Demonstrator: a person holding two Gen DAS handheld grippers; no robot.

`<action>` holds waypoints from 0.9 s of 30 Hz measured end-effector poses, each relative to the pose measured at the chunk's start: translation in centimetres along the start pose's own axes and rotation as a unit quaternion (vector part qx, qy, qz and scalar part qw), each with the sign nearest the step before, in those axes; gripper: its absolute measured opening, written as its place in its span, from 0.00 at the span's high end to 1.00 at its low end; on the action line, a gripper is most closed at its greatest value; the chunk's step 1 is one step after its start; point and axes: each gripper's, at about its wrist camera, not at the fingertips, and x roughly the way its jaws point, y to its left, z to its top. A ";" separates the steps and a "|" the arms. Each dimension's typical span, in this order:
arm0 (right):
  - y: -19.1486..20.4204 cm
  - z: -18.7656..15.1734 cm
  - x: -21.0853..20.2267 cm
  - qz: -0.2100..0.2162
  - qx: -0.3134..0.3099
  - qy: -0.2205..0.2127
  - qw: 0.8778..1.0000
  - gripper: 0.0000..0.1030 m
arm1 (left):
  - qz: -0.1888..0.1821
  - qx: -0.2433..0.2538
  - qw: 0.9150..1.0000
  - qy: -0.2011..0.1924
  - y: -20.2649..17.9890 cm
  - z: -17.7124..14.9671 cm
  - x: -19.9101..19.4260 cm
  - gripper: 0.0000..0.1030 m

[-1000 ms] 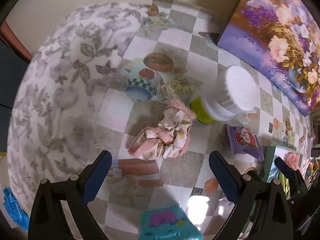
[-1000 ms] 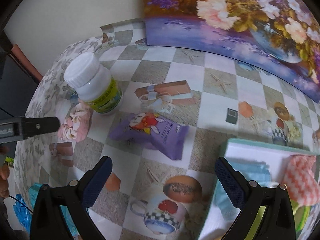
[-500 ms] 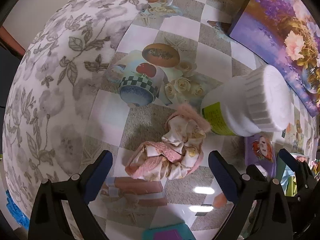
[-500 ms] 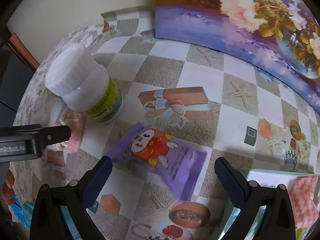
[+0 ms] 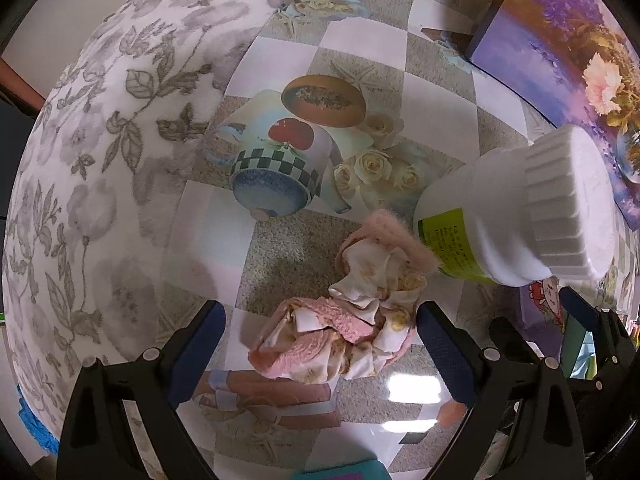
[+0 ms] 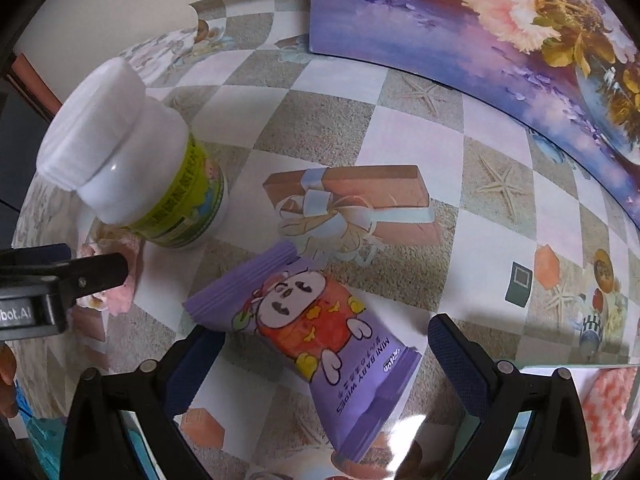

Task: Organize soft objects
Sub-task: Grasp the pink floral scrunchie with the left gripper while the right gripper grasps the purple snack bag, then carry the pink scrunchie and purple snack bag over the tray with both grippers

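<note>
Cloth (image 5: 348, 332), pink and cream and all crumpled, lies on the bench (image 5: 280, 240) between the 2 blue pads of the left gripper (image 5: 320, 344). The pads are wide apart and do not touch it. A white bottle (image 5: 520, 216) with a green label stands just beside the cloth, on its right. The right gripper (image 6: 324, 356) is wide apart too, over a purple wipes pack (image 6: 320, 320) that lies flat on the bench. A flower painting (image 6: 500, 40) leans at the back. A red and white checked cloth (image 6: 608, 412) sits at the right edge, inside a box.
</note>
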 end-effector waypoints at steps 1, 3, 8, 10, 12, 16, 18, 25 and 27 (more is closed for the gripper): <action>0.0 0.1 0.1 -0.004 -0.003 0.000 1.000 0.07 | 0.001 0.000 1.000 0.001 0.0 0.0 0.2 0.07; 0.1 0.3 0.1 -0.007 -0.006 -0.004 1.000 0.12 | -0.005 0.000 1.000 0.006 0.1 -0.1 0.5 0.19; 0.2 0.3 0.0 -0.010 -0.008 -0.014 1.000 0.24 | -0.012 0.005 1.000 0.013 0.1 -0.1 1.0 0.32; 0.2 0.2 -0.1 -0.010 -0.009 -0.018 1.000 0.30 | -0.010 0.009 1.000 0.013 -0.1 -0.2 0.9 0.40; 0.1 -0.1 -0.3 -0.011 -0.007 -0.019 1.000 0.37 | -0.011 0.014 1.000 0.013 -0.4 -0.4 0.8 0.48; -0.4 -0.7 -0.5 -0.008 0.002 -0.020 1.000 0.41 | -0.010 0.013 1.000 0.023 -0.7 -0.9 0.8 0.61; -0.6 -1.0 -0.6 -0.006 0.005 -0.019 1.000 0.42 | -0.013 0.008 1.000 0.025 -0.6 -1.2 0.8 0.67; -1.6 -2.2 -0.8 0.008 0.018 -0.012 1.000 0.46 | -0.019 -0.018 0.999 0.020 0.5 -2.0 0.1 0.78; -1.7 -2.6 -0.9 0.011 0.020 -0.011 1.000 0.46 | -0.022 -0.024 0.999 0.018 0.8 -2.3 -0.1 0.79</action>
